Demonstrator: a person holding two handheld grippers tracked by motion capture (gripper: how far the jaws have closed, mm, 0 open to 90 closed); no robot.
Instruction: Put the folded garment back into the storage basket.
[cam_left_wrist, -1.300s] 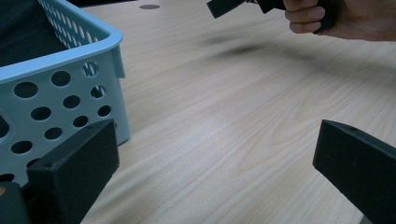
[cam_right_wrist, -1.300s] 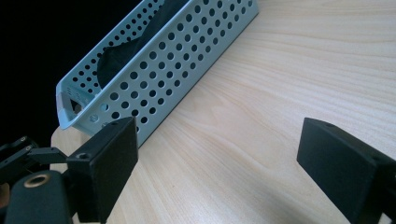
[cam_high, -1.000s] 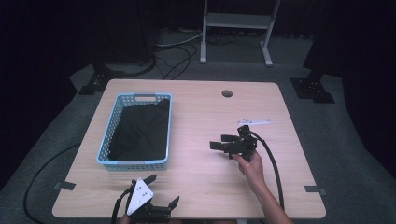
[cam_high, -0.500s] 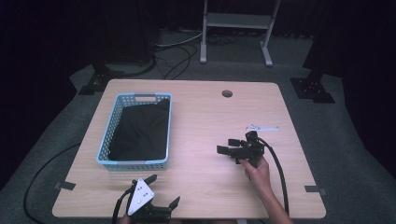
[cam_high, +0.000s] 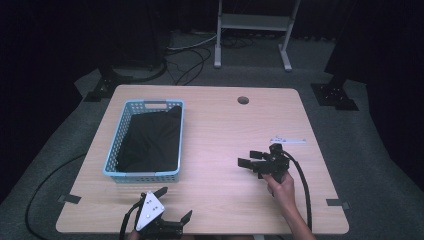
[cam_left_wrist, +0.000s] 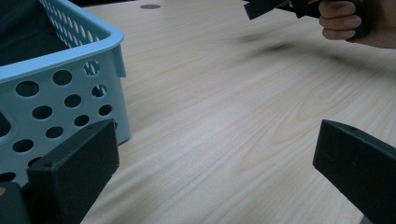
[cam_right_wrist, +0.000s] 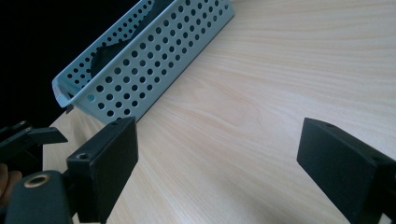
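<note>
Basket (cam_high: 113, 152) with dark cloth (cam_high: 150, 142) sits left of centre; your wide-open, empty left gripper (cam_high: 172, 207) could clip its near wall, right gripper (cam_high: 253, 158) also gaping.

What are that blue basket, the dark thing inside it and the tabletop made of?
The basket looks like moulded plastic: smooth pale blue walls with even rows of round holes. The dark thing inside seems to be soft black cloth, since it lies slumped and folded. The tabletop shows pale wood grain with a smooth matt finish, possibly laminate rather than solid wood.
</note>
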